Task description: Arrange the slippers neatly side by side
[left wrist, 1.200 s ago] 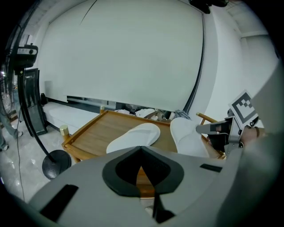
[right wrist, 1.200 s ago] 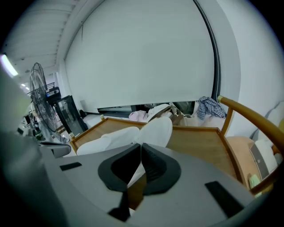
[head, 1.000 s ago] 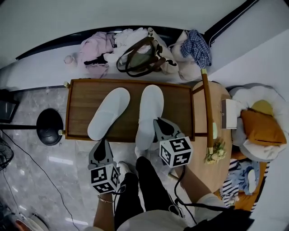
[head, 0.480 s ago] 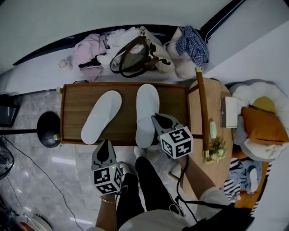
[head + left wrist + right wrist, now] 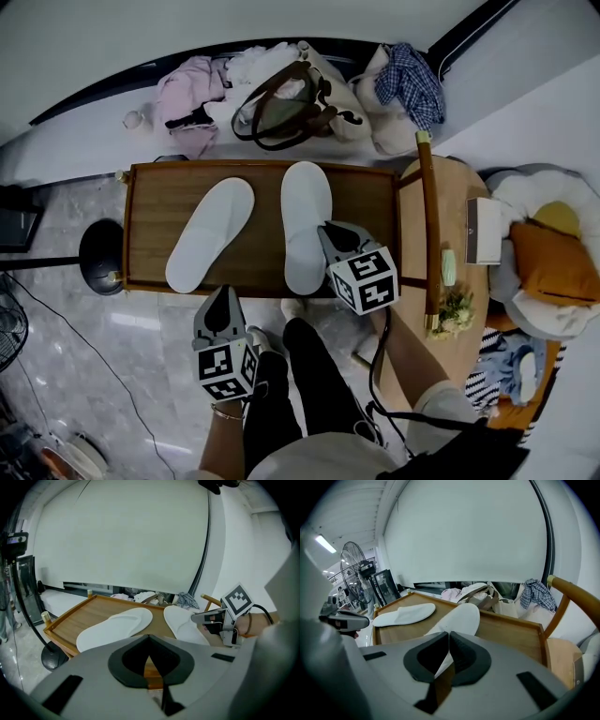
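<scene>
Right slipper point(image 5: 305, 216) drawn fully onto worktop point(image 5: 367, 214) | left tongs point(image 5: 224, 292), right tongs point(image 5: 325, 228) closed, empty | left slipper point(image 5: 211, 234) heel best swung toward 3 o'clock, parallel

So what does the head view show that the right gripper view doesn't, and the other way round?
Head view only: the person's legs, a round black stand base on the floor, and an orange cushion at the right. Right gripper view only: a standing fan at the left. Both: two white slippers, the angled slipper and the straight slipper, lying on the wooden tray, with a plaid cloth behind it.
</scene>
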`<state>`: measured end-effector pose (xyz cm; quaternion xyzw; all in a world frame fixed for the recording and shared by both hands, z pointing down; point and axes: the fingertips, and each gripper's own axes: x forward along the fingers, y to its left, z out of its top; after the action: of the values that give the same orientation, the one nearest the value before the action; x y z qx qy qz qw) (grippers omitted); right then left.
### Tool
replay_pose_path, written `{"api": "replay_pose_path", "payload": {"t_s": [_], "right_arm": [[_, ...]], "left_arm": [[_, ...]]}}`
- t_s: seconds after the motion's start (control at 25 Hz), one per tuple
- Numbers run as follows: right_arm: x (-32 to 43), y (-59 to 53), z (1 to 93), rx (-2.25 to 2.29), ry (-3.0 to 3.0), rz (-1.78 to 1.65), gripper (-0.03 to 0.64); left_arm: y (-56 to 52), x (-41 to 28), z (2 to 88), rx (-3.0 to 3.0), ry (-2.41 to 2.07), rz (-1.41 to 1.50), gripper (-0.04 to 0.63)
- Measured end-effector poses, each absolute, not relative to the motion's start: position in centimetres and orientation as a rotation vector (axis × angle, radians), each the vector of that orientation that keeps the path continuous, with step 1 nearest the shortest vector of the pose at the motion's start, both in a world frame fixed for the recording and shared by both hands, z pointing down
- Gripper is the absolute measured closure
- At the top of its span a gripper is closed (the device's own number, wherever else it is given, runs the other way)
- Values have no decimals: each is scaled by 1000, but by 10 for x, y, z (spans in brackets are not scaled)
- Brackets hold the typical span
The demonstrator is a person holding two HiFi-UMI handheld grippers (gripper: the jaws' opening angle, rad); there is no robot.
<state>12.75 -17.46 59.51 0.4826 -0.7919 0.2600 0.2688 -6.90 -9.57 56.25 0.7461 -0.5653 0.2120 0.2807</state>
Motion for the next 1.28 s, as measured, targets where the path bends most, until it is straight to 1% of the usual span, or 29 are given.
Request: {"api": "replay_pose_path", "payload": {"t_s": [0.72, 0.8, 0.88, 1.08, 1.28], "right_arm": [[132, -168, 613, 1384, -2004, 730, 573], [133, -166, 612, 1404, -1991, 737, 548], [135, -163, 609, 1431, -1970, 743, 505], [130, -156, 591, 1504, -1946, 745, 488], [84, -152, 575, 1499, -2011, 810, 478]], "left_arm": [[-99, -74, 571, 1996, -1499, 572, 588], [-100, -76, 570, 1997, -1501, 566, 586], [-100, -79, 568, 1997, -1505, 557, 588], [-102, -90, 561, 1996, -1515, 533, 588], [-101, -108, 552, 1984, -1541, 504, 588]]}}
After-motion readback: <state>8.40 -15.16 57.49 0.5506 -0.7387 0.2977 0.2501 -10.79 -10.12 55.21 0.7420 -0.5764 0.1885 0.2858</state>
